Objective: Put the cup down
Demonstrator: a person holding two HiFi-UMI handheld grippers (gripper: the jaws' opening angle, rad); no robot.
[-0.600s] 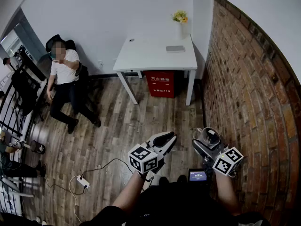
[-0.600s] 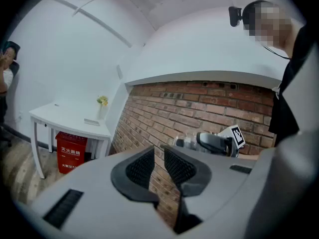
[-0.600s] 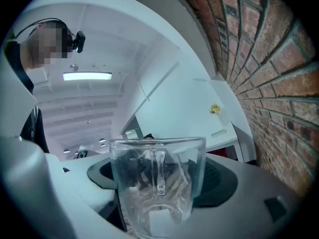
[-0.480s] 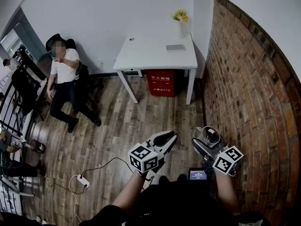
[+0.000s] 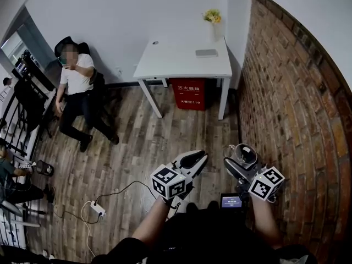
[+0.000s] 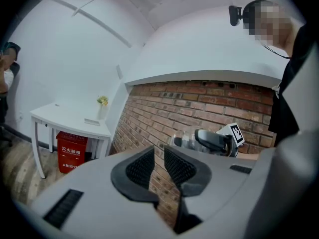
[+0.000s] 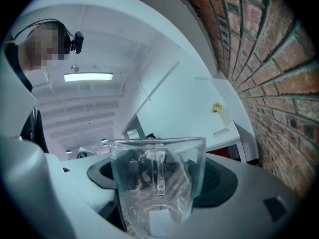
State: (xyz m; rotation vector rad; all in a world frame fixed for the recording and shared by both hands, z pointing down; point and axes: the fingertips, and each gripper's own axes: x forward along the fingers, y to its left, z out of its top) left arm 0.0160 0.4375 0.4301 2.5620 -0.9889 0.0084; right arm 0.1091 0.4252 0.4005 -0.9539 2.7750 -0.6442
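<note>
Little has changed this past half second — my right gripper (image 5: 241, 161) stays clamped on the clear glass handled cup (image 7: 157, 183), upright, well short of the white rectangular table (image 5: 176, 59). My left gripper (image 5: 190, 161) rides closed and empty. The setting-down hasn't begun.

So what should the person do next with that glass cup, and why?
Probably carry it forward toward the white table: the right gripper holds the cup above the wooden floor, far from any raised surface.
</note>
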